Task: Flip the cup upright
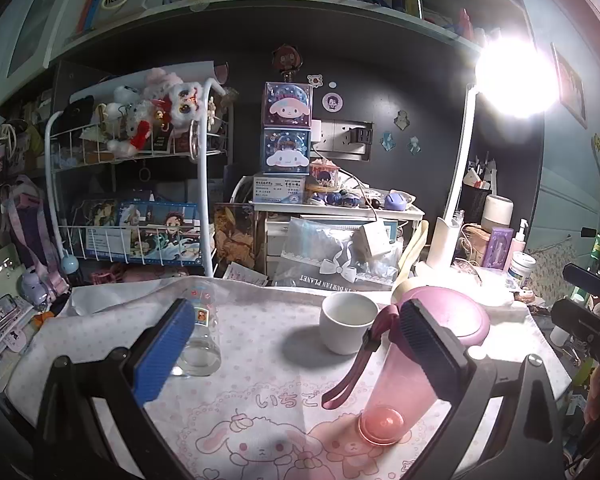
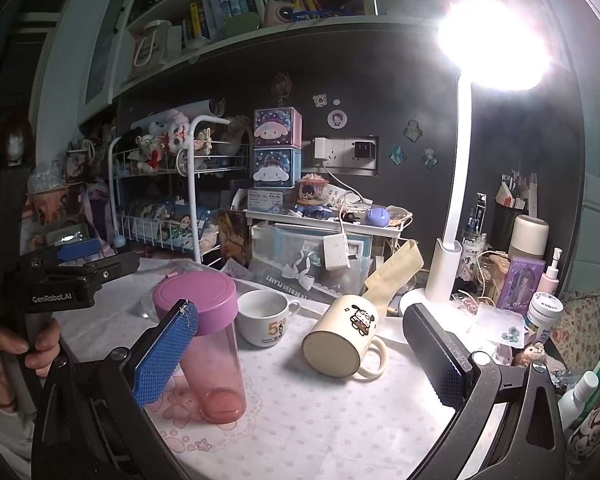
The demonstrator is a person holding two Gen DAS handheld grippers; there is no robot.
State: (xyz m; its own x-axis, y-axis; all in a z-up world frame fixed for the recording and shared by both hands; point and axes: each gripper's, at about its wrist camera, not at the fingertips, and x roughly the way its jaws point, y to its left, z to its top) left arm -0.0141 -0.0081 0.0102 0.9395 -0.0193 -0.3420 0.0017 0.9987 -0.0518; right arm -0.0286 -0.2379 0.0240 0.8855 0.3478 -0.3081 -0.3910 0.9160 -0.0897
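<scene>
A cream mug (image 2: 342,340) with a cartoon dog lies on its side on the tablecloth, base toward me, handle at the lower right. My right gripper (image 2: 300,360) is open, its fingers either side of the mug and short of it. A white mug (image 2: 265,317) stands upright behind it; it also shows in the left wrist view (image 1: 346,322). A pink bottle (image 2: 210,344) with a purple lid stands at the left and shows in the left wrist view (image 1: 404,368). My left gripper (image 1: 296,352) is open and empty. A clear glass (image 1: 199,340) stands behind its left finger.
A white desk lamp (image 2: 446,268) stands at the back right beside jars and bottles (image 2: 542,316). A white wire rack (image 2: 180,200) and storage boxes (image 2: 308,248) crowd the back edge. The left gripper's body (image 2: 72,276) and a hand show at the far left.
</scene>
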